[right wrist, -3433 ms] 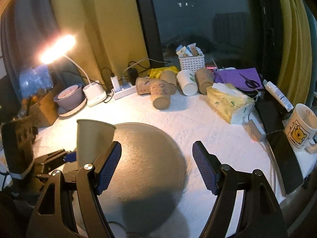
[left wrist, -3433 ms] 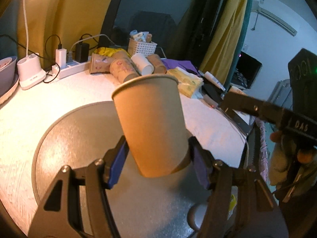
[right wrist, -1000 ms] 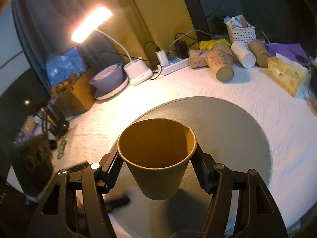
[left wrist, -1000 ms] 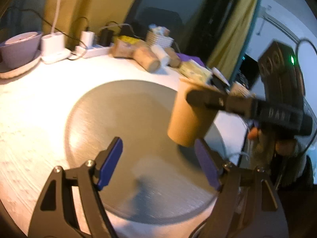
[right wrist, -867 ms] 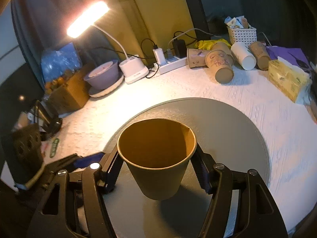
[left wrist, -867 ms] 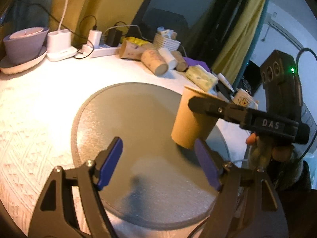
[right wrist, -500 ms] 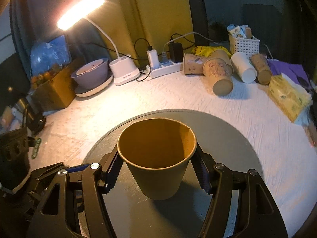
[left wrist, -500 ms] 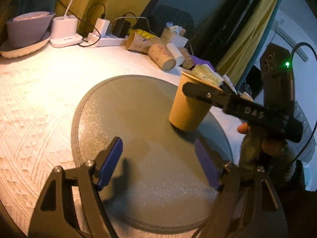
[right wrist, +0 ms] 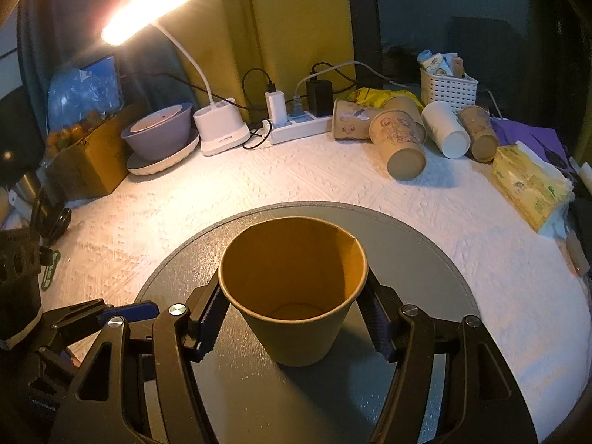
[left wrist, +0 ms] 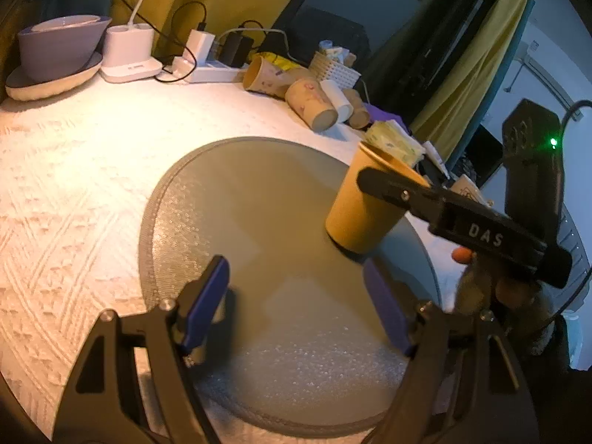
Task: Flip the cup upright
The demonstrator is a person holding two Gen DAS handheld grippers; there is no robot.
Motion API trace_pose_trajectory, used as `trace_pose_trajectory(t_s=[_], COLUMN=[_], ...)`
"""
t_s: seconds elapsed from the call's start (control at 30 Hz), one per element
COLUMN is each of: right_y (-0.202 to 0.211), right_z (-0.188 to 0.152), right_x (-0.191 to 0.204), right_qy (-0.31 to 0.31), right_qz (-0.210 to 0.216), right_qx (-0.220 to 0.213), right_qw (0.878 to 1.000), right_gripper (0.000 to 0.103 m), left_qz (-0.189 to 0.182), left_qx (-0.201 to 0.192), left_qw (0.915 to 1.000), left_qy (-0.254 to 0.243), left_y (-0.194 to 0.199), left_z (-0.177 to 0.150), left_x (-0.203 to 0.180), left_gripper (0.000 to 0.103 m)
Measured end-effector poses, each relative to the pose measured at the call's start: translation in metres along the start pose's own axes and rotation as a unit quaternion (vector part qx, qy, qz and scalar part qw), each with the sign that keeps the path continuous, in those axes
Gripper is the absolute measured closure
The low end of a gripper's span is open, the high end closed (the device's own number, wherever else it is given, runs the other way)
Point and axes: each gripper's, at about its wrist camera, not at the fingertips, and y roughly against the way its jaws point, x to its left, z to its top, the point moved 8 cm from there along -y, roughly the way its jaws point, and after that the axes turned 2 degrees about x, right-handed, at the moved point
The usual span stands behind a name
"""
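The right gripper (right wrist: 294, 320) is clamped on the brown paper cup (right wrist: 296, 288), one finger pressed against each side of its wall just under the rim. The cup stands mouth up, its open top facing the right wrist camera so that the round bottom shows inside, and its base sits on the grey round mat (right wrist: 425, 244) or just above it; contact cannot be told for sure. In the left wrist view the same cup (left wrist: 360, 203) appears ahead and to the right of the left gripper (left wrist: 296, 307), upright on the far right part of the mat (left wrist: 240, 192), with the right gripper's black arm crossing in front of its rim. The left gripper has its blue-padded fingers (left wrist: 205, 301) wide apart and nothing between them; it hovers over the near edge of the mat, well apart from the cup. Beyond the mat, across the white textured cloth (right wrist: 333, 177), several paper cups (right wrist: 401, 140) lie on their sides in a cluster ahead of the right gripper. Just behind them stands a white basket (right wrist: 447, 90), and to their left a white power strip (right wrist: 296, 127) with chargers plugged in. Farther left are a lit desk lamp (right wrist: 148, 11) and a purple bowl (right wrist: 157, 131) on a plate. A pack of tissues (right wrist: 529, 185) lies off to the right.
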Motion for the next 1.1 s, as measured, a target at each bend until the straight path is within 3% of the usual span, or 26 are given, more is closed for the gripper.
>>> trace_pose_trajectory(t_s=[0.37,0.6,0.73,1.1], right_y=[0.010,0.016,0.022,0.047], right_z=[-0.016,-0.023,-0.028,-0.038], right_x=[-0.001,-0.001,0.001,-0.001], right_qy=[-0.007,-0.009,-0.008,-0.012], right_qz=[-0.014,-0.012,-0.008,-0.009], right_qx=[0.003,0.006,0.004,-0.010], right_qw=[1.000,1.000,1.000,1.000], right_gripper=[0.033,0.030,0.029,0.029], left_qz=[0.035,0.037,0.039,0.054], left_qx=[-0.022,-0.032,-0.034,-0.034], left_qw=[0.9988,0.9983,0.9980,0.9971], left_qy=[-0.026,-0.032,-0.035,-0.042], left_y=[0.007,0.015,0.019,0.029], left_z=[0.000,-0.001,-0.004,-0.015], left_x=[-0.004,-0.010,-0.014,-0.027], left_gripper=[0.027,0.026,0.014,0.014])
